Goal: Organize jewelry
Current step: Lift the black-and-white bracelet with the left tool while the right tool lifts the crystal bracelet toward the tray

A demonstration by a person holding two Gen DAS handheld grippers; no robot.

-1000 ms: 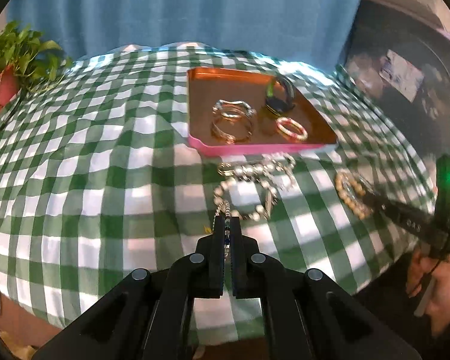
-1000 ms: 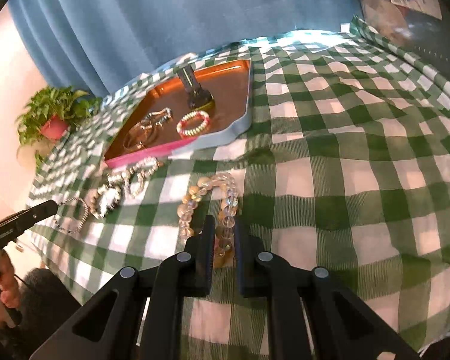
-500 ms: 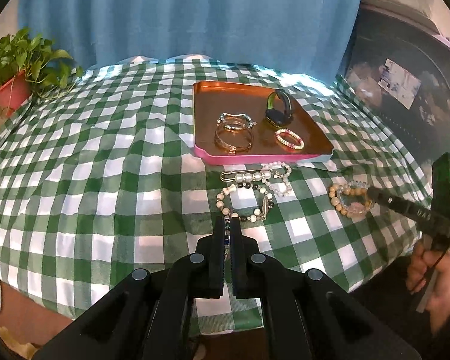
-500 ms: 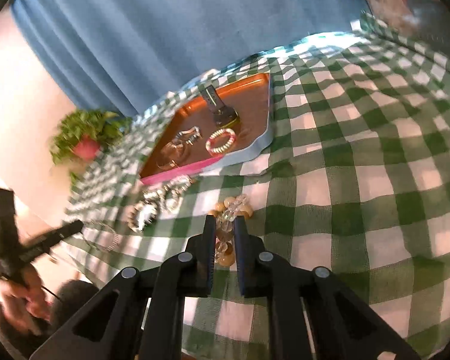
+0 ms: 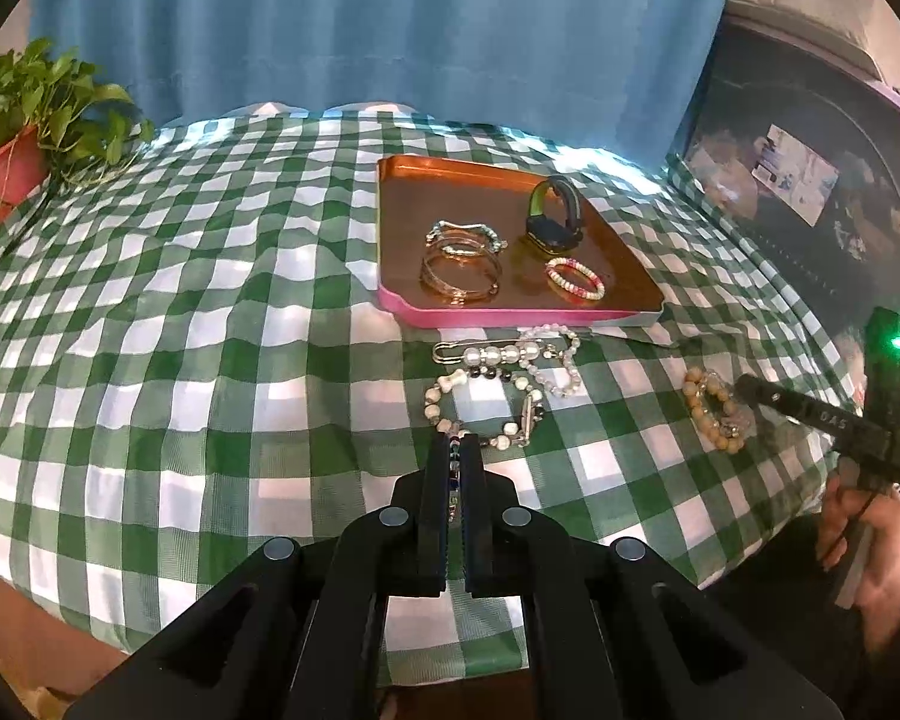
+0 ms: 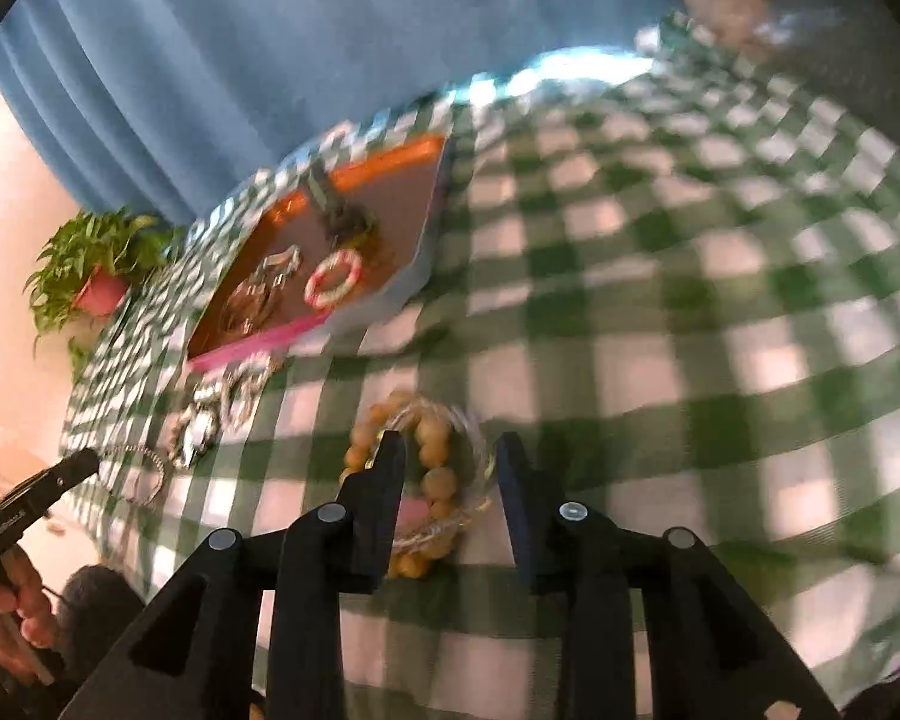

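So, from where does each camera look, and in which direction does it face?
Left wrist: on the left gripper, facing down across the checked cloth to the tray; its shut fingers pinch a beaded strand; the right hand shows.
Right wrist: on the right gripper, over the tan bead bracelet; jaws just opening, astride it; the left hand shows.
Shared: tray, bracelet, potted plant.

On the green-and-white checked cloth-covered counter [image 5: 210, 360], the copper-floored pink-rimmed tray [image 5: 510, 319] lies behind a cluster of pearl and stone bead bracelets [image 5: 504, 384]. The tan wooden bead bracelet [image 5: 711, 411] lies right of that cluster. The red-potted green plant [image 5: 24, 126] stands far left.
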